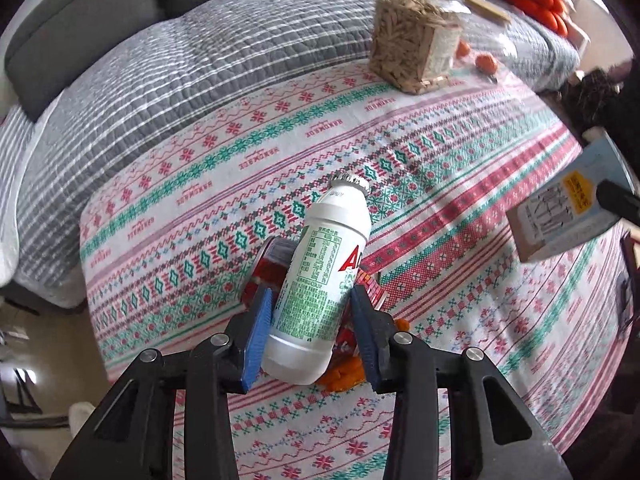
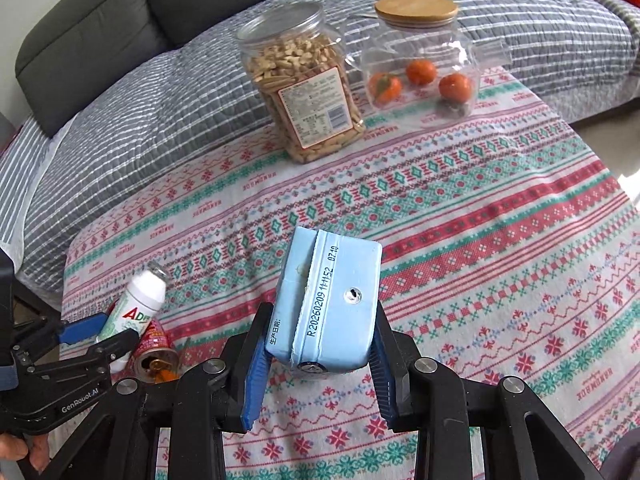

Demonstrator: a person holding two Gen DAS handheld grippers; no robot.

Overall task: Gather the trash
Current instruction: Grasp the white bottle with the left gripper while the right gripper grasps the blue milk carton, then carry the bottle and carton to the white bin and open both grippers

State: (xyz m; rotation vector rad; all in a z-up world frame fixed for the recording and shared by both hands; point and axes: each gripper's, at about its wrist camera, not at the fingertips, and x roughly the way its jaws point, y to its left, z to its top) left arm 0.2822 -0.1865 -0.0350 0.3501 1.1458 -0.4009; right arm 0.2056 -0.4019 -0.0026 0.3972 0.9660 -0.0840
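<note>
My left gripper (image 1: 312, 300) is shut on a white yoghurt-drink bottle (image 1: 320, 276) with green print and a foil cap, held above the patterned tablecloth. Under it lie a red can (image 1: 266, 268) on its side and orange peel (image 1: 340, 376). My right gripper (image 2: 320, 328) is shut on a light blue drink carton (image 2: 328, 304), its top with the straw hole facing the camera. In the right wrist view the left gripper (image 2: 100, 332) holds the bottle (image 2: 136, 304) at lower left, over the red can (image 2: 154, 350). The carton (image 1: 568, 216) shows at the right edge of the left wrist view.
A clear jar of biscuits (image 2: 304, 84) and a glass jar with a wooden lid holding three tangerines (image 2: 424, 56) stand at the table's far edge. A grey striped quilt (image 2: 160, 92) covers the sofa behind. The tablecloth (image 2: 500, 240) spreads to the right.
</note>
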